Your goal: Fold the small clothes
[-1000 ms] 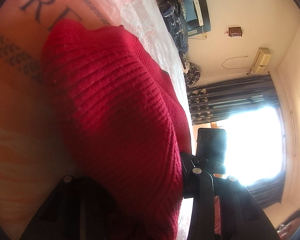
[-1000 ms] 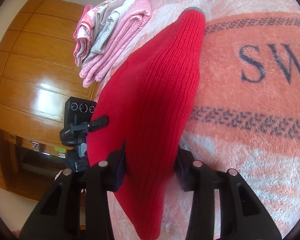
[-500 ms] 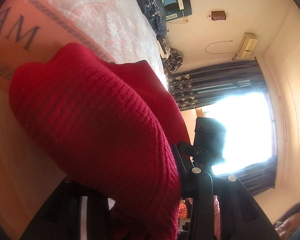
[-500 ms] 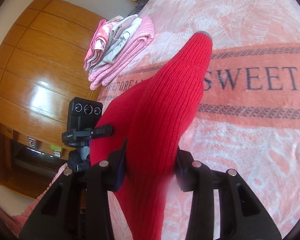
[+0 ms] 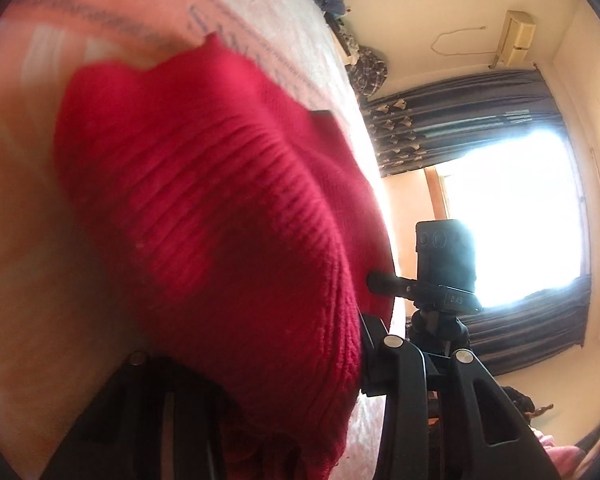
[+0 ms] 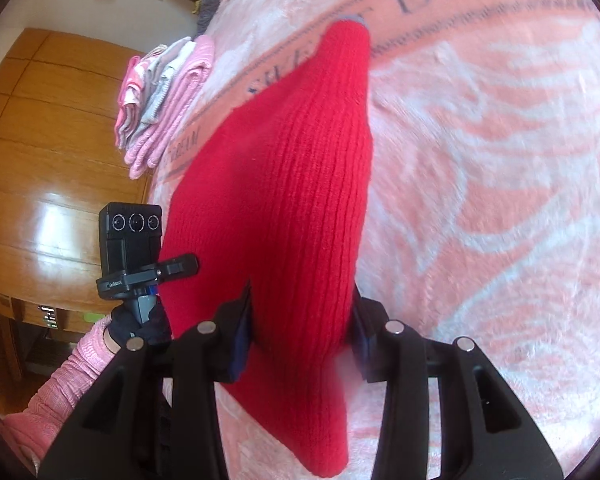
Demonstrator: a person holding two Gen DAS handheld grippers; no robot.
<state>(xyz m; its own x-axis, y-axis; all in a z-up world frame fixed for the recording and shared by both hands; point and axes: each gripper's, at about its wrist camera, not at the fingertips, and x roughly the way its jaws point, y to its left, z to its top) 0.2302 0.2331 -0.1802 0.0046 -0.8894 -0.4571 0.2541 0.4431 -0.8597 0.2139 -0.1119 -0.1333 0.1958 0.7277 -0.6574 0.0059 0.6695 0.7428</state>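
Note:
A red ribbed knit garment (image 6: 292,184) hangs stretched between both grippers above a pink blanket. My right gripper (image 6: 300,340) is shut on one end of it; the fabric runs up from the jaws to a narrow grey-edged cuff (image 6: 354,20). In the left wrist view the same red garment (image 5: 220,216) bulges over my left gripper (image 5: 268,360), which is shut on its bunched edge; the left finger is mostly hidden under the cloth. The other gripper's camera block (image 5: 446,256) shows past the garment.
The pink and white blanket (image 6: 500,200) with dark lettering covers the bed. A stack of folded pink and grey clothes (image 6: 168,96) lies at its far edge, beside a wooden wardrobe (image 6: 40,160). A bright window with dark curtains (image 5: 500,220) faces the left gripper. A pink sleeve (image 6: 56,392) holds the left gripper.
Both grippers have lifted and swung with the red garment held; the blanket lettering has shifted away, and the garment hangs higher and more stretched between them.

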